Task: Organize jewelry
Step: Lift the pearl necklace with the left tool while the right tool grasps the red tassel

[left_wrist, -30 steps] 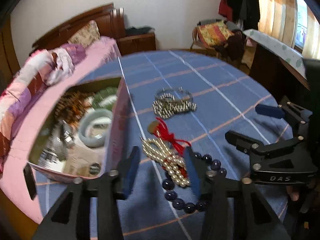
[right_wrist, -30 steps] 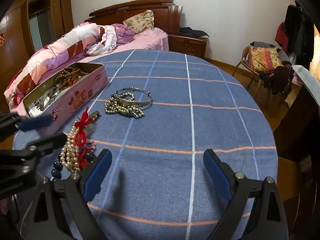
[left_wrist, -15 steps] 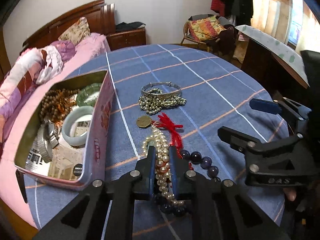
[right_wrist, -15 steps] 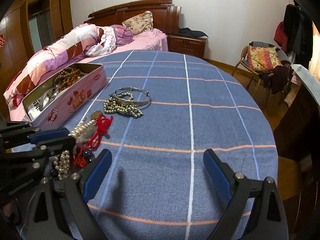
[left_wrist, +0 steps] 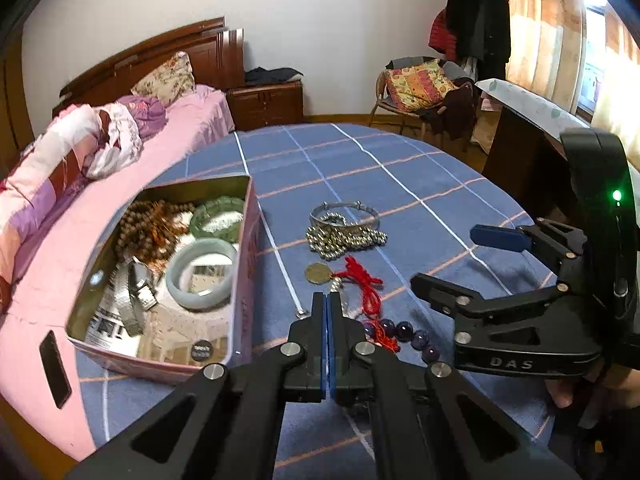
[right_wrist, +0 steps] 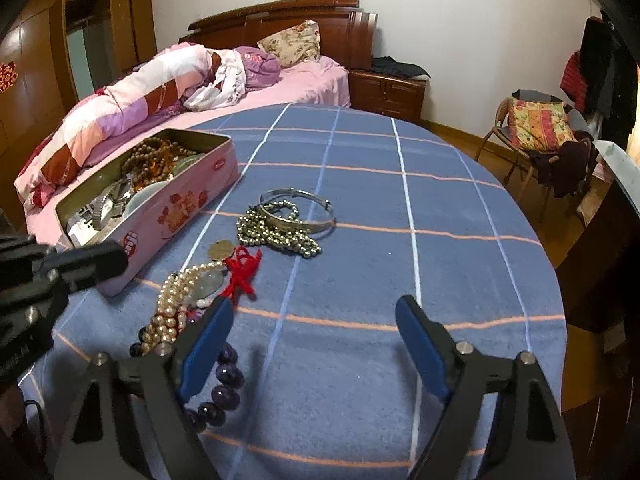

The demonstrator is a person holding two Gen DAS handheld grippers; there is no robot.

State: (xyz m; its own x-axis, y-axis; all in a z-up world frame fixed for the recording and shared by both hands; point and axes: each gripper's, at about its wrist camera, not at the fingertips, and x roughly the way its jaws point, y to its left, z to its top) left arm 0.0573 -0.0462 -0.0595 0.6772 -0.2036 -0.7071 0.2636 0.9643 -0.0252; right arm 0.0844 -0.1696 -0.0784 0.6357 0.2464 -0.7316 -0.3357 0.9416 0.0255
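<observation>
Pearl strand (right_wrist: 172,304), now pinched by the left gripper (left_wrist: 327,312); right gripper (right_wrist: 316,344) idle, jaws wide.

Jaws that straddled the strand a second ago have shut on its near end; the strand lies near the pink tin (left_wrist: 244,280), not yet lifted, so transfer looks next. Beside it: red knotted cord (right_wrist: 242,270), brass medallion (left_wrist: 318,273), glossy purple beads (left_wrist: 404,330). Farther off: silver bangle (left_wrist: 345,213) on metallic beads (left_wrist: 344,238). Blue checked cloth surface (right_wrist: 400,200).
</observation>
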